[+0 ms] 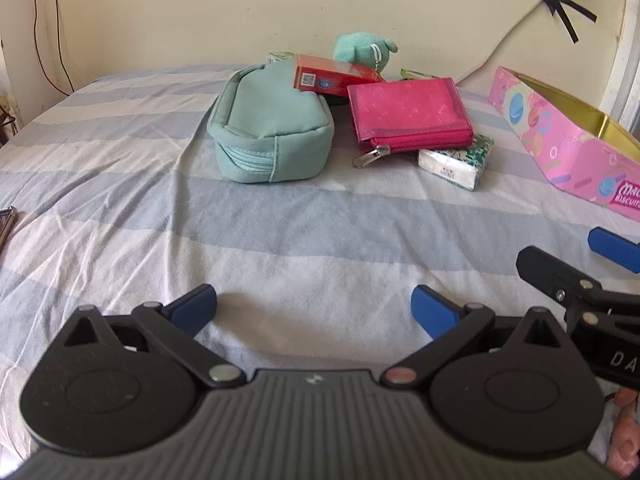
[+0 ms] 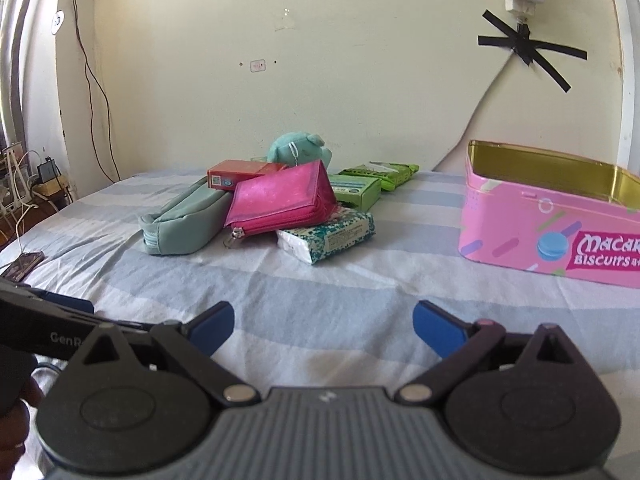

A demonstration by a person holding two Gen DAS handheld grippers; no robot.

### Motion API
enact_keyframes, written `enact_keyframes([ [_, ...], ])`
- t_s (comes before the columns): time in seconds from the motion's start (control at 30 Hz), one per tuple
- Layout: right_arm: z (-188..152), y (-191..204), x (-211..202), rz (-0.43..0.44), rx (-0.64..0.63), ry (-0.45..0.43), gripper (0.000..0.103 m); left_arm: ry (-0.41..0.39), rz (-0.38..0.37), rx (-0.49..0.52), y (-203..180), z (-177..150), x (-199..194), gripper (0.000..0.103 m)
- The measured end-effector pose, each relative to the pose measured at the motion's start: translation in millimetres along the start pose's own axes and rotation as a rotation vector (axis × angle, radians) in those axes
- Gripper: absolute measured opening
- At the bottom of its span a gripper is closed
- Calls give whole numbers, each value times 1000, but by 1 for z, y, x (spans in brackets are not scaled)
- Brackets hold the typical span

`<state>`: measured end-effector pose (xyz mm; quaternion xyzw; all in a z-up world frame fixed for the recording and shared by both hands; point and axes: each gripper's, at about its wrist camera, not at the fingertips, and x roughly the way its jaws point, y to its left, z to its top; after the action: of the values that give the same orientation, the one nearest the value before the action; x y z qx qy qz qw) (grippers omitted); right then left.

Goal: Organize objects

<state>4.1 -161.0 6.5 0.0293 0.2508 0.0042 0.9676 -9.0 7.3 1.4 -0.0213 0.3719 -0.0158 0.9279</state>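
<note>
While both tools hover low over the striped bedsheet, the left gripper and the right gripper each stand with blue pads spread wide and nothing between them. Ahead of both, well apart from the pads, lies a loose pile. The teal pouch sits nearest on the left: soft, padded, probably light, best pinched across its narrow zipped end. An orange carton leans on the pouch's far end; stiff card, likely light, graspable across its thin faces. The pink wallet rests tilted, propped partly on the tissue pack; its glossy skin looks slippery, so the thick zip edge offers the surer hold. The tissue pack is film-wrapped and compressible, and yields under a firm pinch. Behind stand a teal plush toy and green packets. To the right, apart from the pile, the open pink biscuit tin appears the likely receptacle: rigid, thin-walled, apparently holding nothing where its inside shows.
</note>
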Motion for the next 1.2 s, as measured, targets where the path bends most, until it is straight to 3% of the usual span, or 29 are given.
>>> enact_keyframes([
  [0.1,5,3,0,1,-30,-13,88,-51,-26,-29,16,6,-6,103],
  [0.23,16,7,5,16,-82,-26,82,-146,-55,9,31,22,-17,103],
  [0.27,20,8,7,24,-100,-30,79,-165,-70,19,33,29,-18,102],
  [0.3,25,10,11,32,-120,-34,76,-179,-89,20,35,35,-18,94],
  [0.4,39,13,25,47,-185,-31,65,-194,-233,-2,35,59,-17,81],
  [0.5,53,10,43,35,-207,-24,58,-208,-377,10,20,79,-5,78],
  [0.6,66,-5,56,50,-119,2,52,-196,-409,9,3,92,16,75],
  [0.7,74,-18,61,74,-40,-3,50,-125,-434,-34,0,98,41,75],
  [0.77,77,-22,65,77,-30,-7,49,-80,-436,-70,8,97,54,74],
  [0.8,79,-23,68,84,-27,-6,49,-73,-440,-73,11,97,57,67],
  [0.97,85,-21,88,141,-19,19,46,-32,-525,-123,28,100,65,65],
  [1.13,83,-19,110,222,-1,78,35,-1,-502,-85,10,105,79,69],
  [1.2,80,-20,111,227,12,75,29,-4,-492,-111,11,106,82,63],
])
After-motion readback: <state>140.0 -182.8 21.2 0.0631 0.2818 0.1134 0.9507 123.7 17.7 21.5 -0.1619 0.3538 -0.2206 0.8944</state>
